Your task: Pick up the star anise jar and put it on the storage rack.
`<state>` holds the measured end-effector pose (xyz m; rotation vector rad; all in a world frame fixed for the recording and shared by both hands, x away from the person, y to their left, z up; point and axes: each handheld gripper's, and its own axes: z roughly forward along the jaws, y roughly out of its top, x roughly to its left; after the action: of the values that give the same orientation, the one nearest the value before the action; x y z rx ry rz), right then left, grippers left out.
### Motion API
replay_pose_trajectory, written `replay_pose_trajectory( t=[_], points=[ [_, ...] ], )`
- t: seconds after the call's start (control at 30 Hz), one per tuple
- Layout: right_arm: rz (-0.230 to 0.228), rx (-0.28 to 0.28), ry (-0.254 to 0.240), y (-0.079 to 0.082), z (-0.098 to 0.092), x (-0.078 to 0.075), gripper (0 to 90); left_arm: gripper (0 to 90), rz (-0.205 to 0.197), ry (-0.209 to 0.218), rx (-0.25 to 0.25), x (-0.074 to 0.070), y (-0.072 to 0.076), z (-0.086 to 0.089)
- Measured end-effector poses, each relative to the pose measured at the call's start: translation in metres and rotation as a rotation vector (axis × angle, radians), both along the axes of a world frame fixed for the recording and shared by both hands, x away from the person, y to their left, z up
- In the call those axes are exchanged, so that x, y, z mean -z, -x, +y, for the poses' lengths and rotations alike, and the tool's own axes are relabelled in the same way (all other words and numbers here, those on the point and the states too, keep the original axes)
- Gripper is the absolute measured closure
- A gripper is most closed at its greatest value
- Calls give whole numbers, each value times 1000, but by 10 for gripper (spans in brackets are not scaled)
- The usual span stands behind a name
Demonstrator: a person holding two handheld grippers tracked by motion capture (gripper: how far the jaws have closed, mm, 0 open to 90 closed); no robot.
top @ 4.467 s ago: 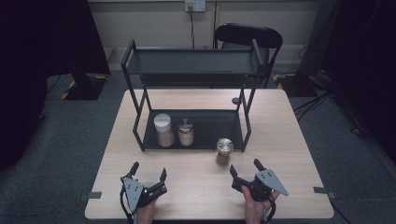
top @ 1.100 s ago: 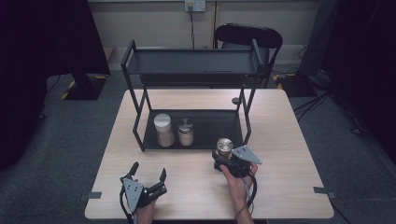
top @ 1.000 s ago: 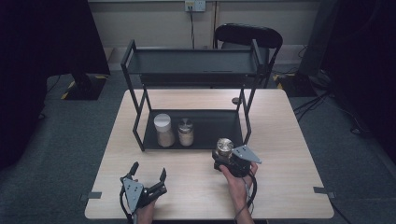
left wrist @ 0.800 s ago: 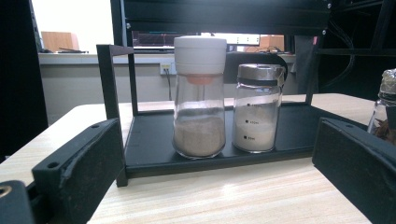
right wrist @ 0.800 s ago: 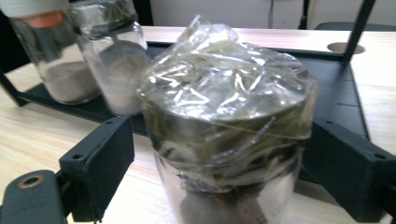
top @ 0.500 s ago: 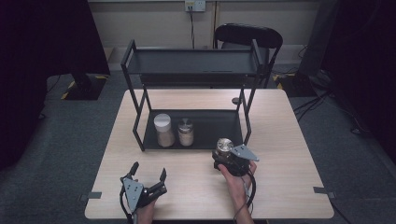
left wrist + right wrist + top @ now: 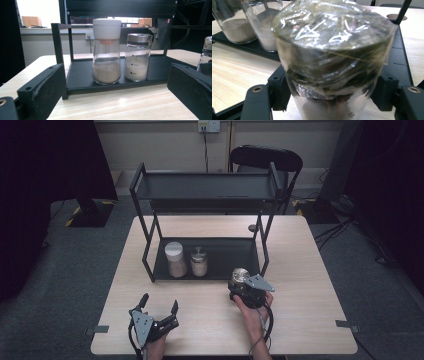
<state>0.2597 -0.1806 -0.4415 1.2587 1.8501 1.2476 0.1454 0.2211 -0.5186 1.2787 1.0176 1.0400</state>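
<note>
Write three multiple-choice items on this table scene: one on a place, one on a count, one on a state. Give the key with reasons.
1. Where does the wrapped jar stand?
A. On the rack's top shelf
B. On the table in front of the rack's right end
C. On the chair

2. How many jars stand on the lower shelf of the rack?
A. Two
B. Four
C. None

3. How do the right gripper jaws stand?
A. Wide open above the jar
B. Shut on the wrapped jar
C. Shut on nothing

Key: 1 B, the high view shows it on the wood by the rack's right legs. 2 A, the white-lidded jar and the metal-lidded jar. 3 B, the right gripper view shows both jaws pressed to its sides.
</note>
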Motion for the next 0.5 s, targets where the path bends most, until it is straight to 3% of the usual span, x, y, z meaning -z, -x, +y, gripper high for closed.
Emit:
replay_pose_trajectory(
  t=[0.3, 0.5],
  points=[
    [-5, 9, -25, 1, -4, 1, 311, 15, -3, 0, -2, 0, 0, 0],
    [-8, 14, -12, 2, -2, 0, 312, 15, -7, 2, -3, 1, 1, 0]
  ],
)
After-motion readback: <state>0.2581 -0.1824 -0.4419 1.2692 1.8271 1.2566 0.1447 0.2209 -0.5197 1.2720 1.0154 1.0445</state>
